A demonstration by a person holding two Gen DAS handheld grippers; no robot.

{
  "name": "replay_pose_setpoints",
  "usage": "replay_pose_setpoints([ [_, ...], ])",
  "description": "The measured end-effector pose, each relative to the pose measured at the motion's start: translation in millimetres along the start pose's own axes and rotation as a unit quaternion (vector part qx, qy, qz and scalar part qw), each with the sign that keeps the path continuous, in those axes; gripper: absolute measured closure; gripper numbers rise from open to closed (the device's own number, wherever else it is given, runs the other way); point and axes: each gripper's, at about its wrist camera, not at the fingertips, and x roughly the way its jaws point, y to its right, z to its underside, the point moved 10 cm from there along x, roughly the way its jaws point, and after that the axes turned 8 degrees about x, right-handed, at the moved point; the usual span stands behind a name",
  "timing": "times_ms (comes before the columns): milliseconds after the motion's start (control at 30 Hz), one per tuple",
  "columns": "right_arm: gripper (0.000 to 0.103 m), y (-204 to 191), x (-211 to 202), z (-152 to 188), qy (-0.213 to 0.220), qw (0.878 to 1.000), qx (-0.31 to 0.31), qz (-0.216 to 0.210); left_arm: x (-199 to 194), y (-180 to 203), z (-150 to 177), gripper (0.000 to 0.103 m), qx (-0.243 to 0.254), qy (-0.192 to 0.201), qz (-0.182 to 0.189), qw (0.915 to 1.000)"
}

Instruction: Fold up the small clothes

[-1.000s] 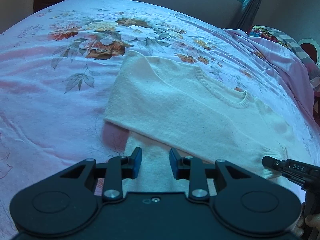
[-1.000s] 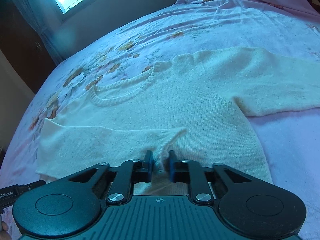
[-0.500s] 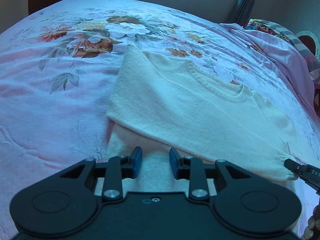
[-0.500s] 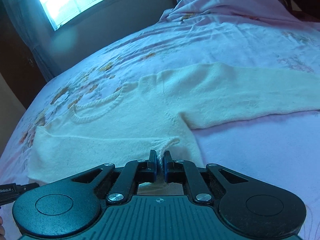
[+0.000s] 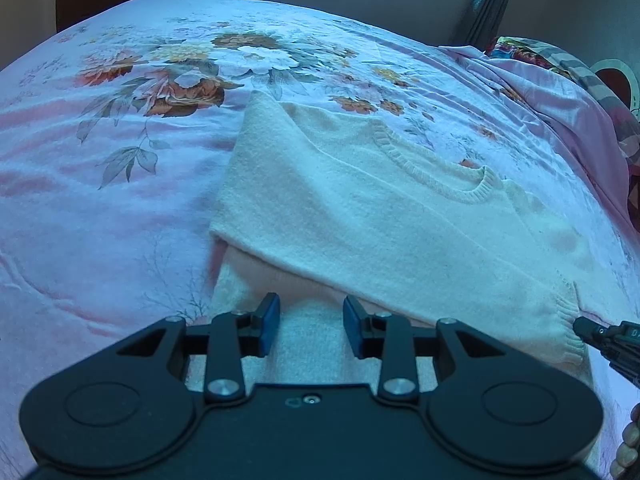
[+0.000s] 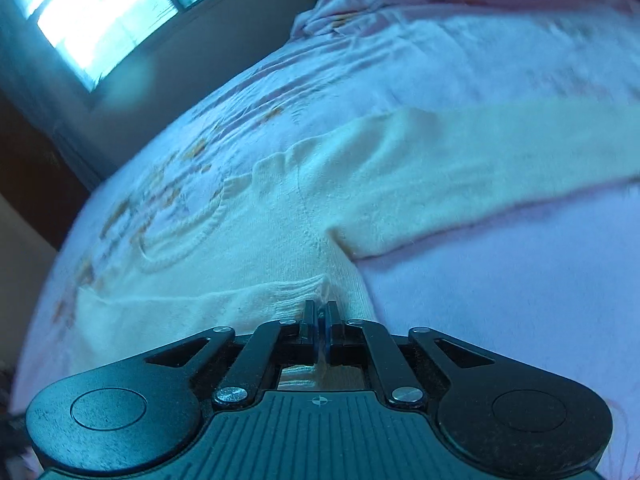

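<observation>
R tool [image 6: 319, 314] on sweater cuff [image 6: 294, 294]

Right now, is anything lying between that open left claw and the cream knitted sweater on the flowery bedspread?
Nothing visible. The open left gripper hovers directly above the cream knitted sweater, only air between.

The left gripper [image 5: 307, 322] sits low with its two blue fingers [image 5: 269, 323] wide apart, holding nothing; the right gripper [image 6: 321, 325] has its fingers squeezed tight together, pinching cloth.
</observation>
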Motion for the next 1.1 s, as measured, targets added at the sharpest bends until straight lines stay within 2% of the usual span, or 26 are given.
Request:
replay_pose_setpoints([
  [67,0.096,0,2,-1,-0.008,1.000,0.002,-0.001,0,0,0,0.071,-0.004,0.000,0.000,1.0000],
  [133,0.081,-2,5,-4,-0.011,1.000,0.010,-0.009,0,1,-1,0.070,-0.005,0.000,0.000,1.0000],
  [167,0.066,-3,7,-5,-0.014,1.000,0.015,-0.017,0,1,-1,0.070,-0.006,0.000,0.000,1.0000],
  [200,0.061,-5,10,-5,-0.016,1.000,0.012,-0.018,-1,1,-1,0.070,-0.007,0.000,0.000,1.0000],
  [300,0.065,-15,19,-6,-0.013,1.000,-0.020,-0.001,-1,0,0,0.070,-0.007,0.000,0.000,1.0000],
  [333,0.073,-18,21,-5,-0.009,0.999,-0.033,0.007,-1,0,0,0.070,-0.008,0.000,0.000,1.0000],
  [367,0.094,-20,22,-4,-0.010,0.999,-0.041,0.009,-1,0,-1,0.071,-0.008,0.000,0.000,1.0000],
  [400,0.096,-21,24,-3,-0.014,0.999,-0.044,0.008,0,0,-1,0.071,-0.009,0.001,0.000,1.0000],
  [500,0.098,-27,24,0,-0.012,0.998,-0.067,0.007,0,0,-1,0.070,-0.008,0.001,-0.001,1.0000],
  [633,0.098,-35,6,-20,0.058,0.994,-0.096,0.016,1,1,-3,0.070,-0.007,0.004,-0.002,1.0000],
  [700,0.098,-25,17,-17,0.034,0.995,-0.091,0.034,3,1,-3,0.069,-0.005,0.003,-0.003,1.0000],
  [767,0.098,-12,31,-4,-0.011,0.995,-0.092,0.048,4,2,-3,0.069,-0.003,0.003,-0.005,1.0000],
  [800,0.097,-10,28,-4,-0.009,0.994,-0.094,0.047,3,2,-4,0.069,-0.003,0.003,-0.004,1.0000],
  [833,0.096,-10,23,-5,-0.005,0.994,-0.095,0.049,3,3,-5,0.069,-0.003,0.003,-0.002,1.0000],
  [900,0.082,-9,11,-11,0.019,0.992,-0.104,0.065,2,3,-10,0.069,-0.003,0.004,0.004,1.0000],
  [933,0.082,-11,3,-16,0.041,0.990,-0.110,0.075,1,3,-15,0.069,-0.005,0.008,0.006,0.9999],
  [1000,0.082,-22,-9,-22,0.070,0.989,-0.118,0.055,0,4,-27,0.069,-0.011,0.018,0.012,0.9997],
  [1100,0.082,-43,2,-14,0.049,0.987,-0.148,0.029,8,10,-48,0.067,-0.002,0.028,0.013,0.9995],
])
